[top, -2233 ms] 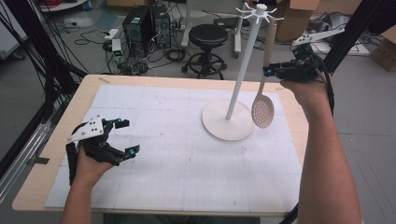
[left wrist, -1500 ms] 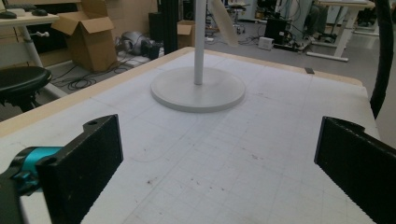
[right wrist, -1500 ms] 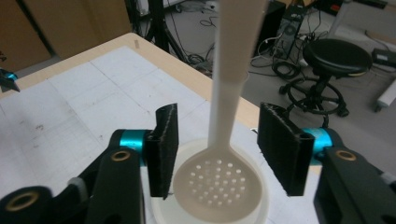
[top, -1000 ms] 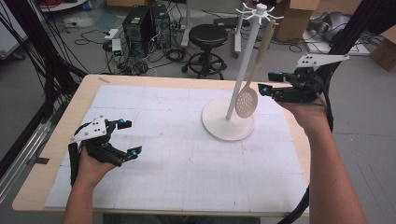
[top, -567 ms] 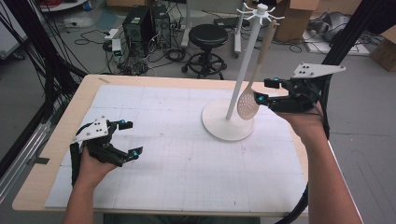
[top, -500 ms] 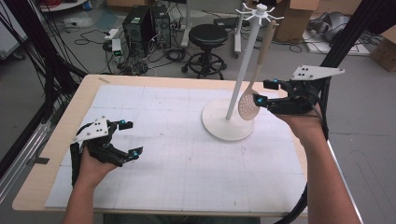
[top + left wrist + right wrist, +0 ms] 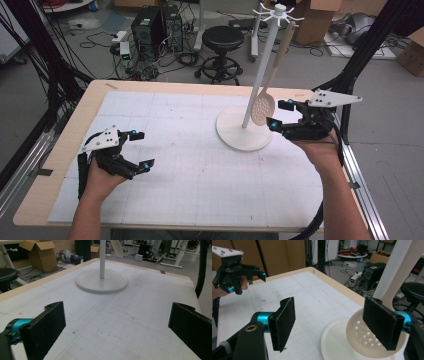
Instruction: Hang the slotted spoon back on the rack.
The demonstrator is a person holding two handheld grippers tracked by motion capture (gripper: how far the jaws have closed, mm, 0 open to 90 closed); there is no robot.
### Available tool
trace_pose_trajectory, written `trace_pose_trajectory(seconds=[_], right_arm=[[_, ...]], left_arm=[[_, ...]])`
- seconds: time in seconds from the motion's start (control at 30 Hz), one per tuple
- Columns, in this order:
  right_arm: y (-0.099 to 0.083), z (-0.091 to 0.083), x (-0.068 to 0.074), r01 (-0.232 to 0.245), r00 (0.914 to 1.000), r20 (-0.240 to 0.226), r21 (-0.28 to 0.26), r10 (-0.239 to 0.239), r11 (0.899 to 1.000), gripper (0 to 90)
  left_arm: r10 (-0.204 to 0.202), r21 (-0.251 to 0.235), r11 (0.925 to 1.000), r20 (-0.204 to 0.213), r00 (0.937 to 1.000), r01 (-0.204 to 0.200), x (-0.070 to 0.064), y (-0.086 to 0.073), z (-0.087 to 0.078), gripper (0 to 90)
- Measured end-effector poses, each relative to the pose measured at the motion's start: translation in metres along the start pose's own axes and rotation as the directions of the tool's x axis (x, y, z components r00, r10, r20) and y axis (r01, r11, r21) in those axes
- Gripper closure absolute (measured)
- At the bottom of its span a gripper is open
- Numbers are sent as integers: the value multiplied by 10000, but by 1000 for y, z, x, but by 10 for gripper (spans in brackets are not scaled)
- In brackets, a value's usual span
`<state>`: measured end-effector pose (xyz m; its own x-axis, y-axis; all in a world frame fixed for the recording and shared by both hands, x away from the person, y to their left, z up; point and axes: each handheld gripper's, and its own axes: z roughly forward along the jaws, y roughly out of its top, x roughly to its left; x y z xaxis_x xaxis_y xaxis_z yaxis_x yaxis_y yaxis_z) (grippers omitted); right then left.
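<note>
Both grippers stand open: the right gripper (image 7: 285, 114) has its jaws apart just beside the cream perforated wooden skimmer spoon (image 7: 263, 107), which hangs from the white hooked stand (image 7: 243, 134) on the desk (image 7: 165, 150). Back away level, without nudging the bowl. The left gripper (image 7: 141, 149) rests low, well apart.

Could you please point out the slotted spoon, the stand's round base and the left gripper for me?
slotted spoon (image 7: 263, 108): high view, on its perforated bowl.
round base (image 7: 87, 285): left gripper view, on its bare top.
left gripper (image 7: 142, 150): high view, midway between its fingertips.
</note>
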<state>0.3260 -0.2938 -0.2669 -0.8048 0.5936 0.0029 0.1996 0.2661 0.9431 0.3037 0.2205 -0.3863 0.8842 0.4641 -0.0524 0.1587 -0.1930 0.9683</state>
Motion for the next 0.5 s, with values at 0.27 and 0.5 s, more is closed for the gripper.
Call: trace_pose_trajectory(seconds=[0.27,0.5], right_arm=[[-32,5,7,-310,9995,-79,-26,310,9995,211],[-59,8,9,-506,9987,41,-64,506,9987,186]], left_arm=[[28,215,9998,126,9999,-30,0,-2,3,16],[-52,359,9993,252,9997,43,0,-5,7,16]])
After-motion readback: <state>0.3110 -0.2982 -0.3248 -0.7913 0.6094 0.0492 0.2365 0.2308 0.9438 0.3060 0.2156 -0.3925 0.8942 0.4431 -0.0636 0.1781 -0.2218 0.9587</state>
